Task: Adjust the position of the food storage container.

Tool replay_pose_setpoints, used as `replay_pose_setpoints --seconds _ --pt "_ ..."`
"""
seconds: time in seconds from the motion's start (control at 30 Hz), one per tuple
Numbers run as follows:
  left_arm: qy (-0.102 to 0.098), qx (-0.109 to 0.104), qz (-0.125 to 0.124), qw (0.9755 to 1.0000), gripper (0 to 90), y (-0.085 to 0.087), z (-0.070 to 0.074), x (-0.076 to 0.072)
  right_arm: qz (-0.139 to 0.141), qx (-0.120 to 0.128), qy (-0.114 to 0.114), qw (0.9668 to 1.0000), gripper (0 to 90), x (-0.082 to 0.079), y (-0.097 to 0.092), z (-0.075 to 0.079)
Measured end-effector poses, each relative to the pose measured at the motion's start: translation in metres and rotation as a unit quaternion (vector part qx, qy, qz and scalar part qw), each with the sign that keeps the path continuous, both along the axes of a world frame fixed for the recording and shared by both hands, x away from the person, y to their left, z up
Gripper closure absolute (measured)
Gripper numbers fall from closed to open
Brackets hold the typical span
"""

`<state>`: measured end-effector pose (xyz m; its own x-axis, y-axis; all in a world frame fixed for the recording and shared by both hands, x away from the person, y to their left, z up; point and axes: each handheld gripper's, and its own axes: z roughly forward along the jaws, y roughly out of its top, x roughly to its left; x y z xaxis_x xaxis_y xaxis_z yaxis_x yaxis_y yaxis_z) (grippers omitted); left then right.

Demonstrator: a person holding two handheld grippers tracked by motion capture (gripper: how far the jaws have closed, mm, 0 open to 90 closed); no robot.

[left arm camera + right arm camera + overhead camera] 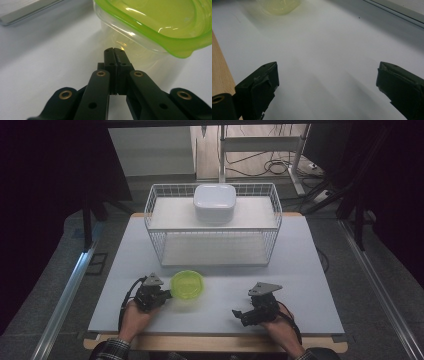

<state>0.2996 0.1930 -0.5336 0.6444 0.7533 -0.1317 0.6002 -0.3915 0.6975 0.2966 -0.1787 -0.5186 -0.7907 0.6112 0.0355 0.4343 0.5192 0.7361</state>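
High view first, from my side of the table outward: my two hands rest near the front edge of the white table, well apart. The right gripper lies low with its jaws spread wide, pointing left across bare tabletop; in the right gripper view nothing sits between them, and the container is only a pale green blur far ahead. I judge it is parked there to stay out of the way.

The left gripper is angled right, its tips just beside the green container. In the left gripper view its jaws are pressed together on nothing, tips just short of the container's clear wall and beneath its green rim. Whether they touch the wall I cannot tell. With the jaws clenched like that, I would guess the tips serve as a single prod for nudging rather than gripping.

Beyond the container stands the wire basket rack, open toward me, with a white lidded box on its upper shelf. The lower shelf is bare, perhaps kept free for the container.
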Motion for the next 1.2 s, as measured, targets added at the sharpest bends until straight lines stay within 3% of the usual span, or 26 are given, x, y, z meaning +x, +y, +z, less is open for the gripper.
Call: replay_pose_setpoints --seconds 0.33,0.63,0.87,1.0,1.2 --pt "-0.014 0.006 -0.03 0.9994 89.7 -0.027 0.001 0.002 0.001 -0.001 0.0 1.0 4.7 0.0 0.001 0.0" --pt "-0.02 0.006 -0.042 0.9989 89.6 -0.047 0.0 0.002 0.003 -0.001 0.001 1.0 4.7 0.0 0.001 -0.001" --pt "-0.024 0.017 -0.045 0.9985 88.1 -0.052 0.0 0.001 0.004 -0.002 0.001 1.0 4.7 0.0 0.001 0.0" --pt "-0.028 0.002 -0.033 0.999 80.3 -0.045 0.005 -0.003 0.004 -0.001 0.001 1.0 4.7 0.0 0.001 0.0" --pt "-0.04 0.006 -0.009 0.9991 55.7 -0.035 0.011 -0.014 0.003 0.001 -0.001 1.0 4.7 0.0 0.0 0.001"
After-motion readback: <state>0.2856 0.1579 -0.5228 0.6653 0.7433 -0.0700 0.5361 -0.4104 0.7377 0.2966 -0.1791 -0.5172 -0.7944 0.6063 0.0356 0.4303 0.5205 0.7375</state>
